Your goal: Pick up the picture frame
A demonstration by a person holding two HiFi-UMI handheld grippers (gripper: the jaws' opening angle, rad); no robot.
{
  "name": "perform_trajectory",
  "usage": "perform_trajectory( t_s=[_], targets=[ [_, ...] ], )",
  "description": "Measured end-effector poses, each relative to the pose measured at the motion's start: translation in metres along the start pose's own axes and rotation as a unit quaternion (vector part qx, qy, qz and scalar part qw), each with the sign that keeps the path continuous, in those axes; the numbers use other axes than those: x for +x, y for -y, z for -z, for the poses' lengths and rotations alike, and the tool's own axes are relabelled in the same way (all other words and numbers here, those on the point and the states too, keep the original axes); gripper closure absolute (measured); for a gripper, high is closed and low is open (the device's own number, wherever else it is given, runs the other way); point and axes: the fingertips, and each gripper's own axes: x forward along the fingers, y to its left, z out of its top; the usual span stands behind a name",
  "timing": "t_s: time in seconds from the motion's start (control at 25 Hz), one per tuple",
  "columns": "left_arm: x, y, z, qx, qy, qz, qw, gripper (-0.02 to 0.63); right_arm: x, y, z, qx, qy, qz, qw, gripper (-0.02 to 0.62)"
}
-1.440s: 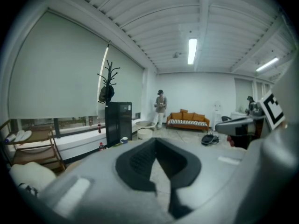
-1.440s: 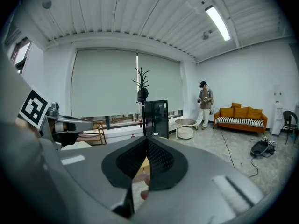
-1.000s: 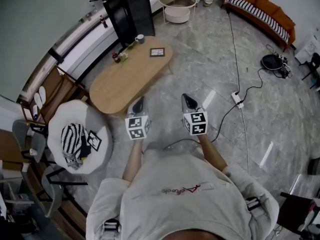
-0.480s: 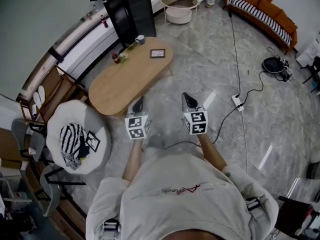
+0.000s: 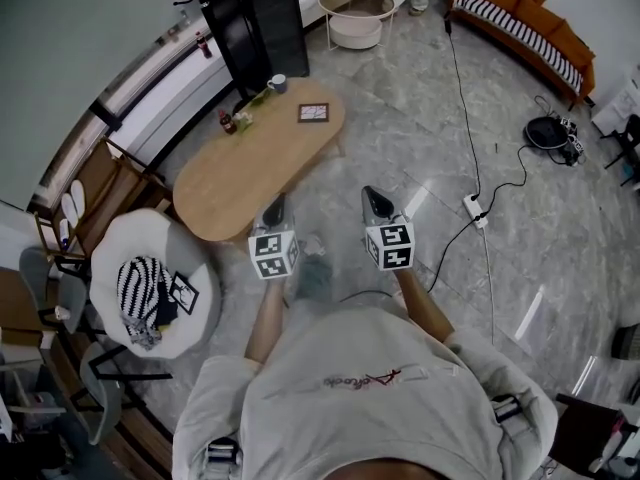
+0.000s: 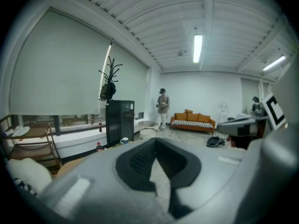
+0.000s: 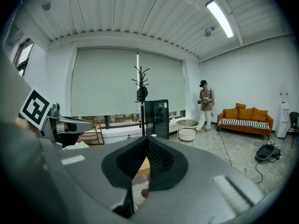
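The picture frame [image 5: 313, 113] lies flat near the far end of the oval wooden table [image 5: 250, 168], dark-edged with a pale picture. My left gripper [image 5: 275, 206] is held over the table's near edge, shut and empty. My right gripper [image 5: 374, 200] is beside it over the floor, also shut and empty. Both point toward the table, well short of the frame. In the left gripper view [image 6: 156, 143] and the right gripper view [image 7: 145, 142] the dark pads meet with nothing between them.
A mug [image 5: 277, 83], a small bottle [image 5: 227, 122] and a plant stand on the table's far side by a black cabinet [image 5: 255, 18]. A white beanbag chair [image 5: 150, 278] with striped cloth lies left. Cables and a power strip [image 5: 476, 208] cross the floor at right. A person [image 7: 205, 101] stands far off.
The person has stepped toward the table; both grippers stay side by side and shut, and the table's near edge now lies under the left gripper.
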Motion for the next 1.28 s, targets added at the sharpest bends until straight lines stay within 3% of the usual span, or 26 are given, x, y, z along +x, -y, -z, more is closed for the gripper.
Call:
perform_trajectory(
  t_s=[0.4, 1.28],
  targets=[
    [0.091, -0.046, -0.017, -0.009, -0.004, 0.018, 0.9998, 0.604, 0.092, 0.024, -0.022, -0.008, -0.012, 0.012, 1.000, 0.589],
    [0.278, -0.202, -0.097, -0.015, -0.004, 0.013, 0.9998, 0.604, 0.332, 0.054, -0.111, -0.017, -0.018, 0.011, 1.000, 0.589]
  ],
)
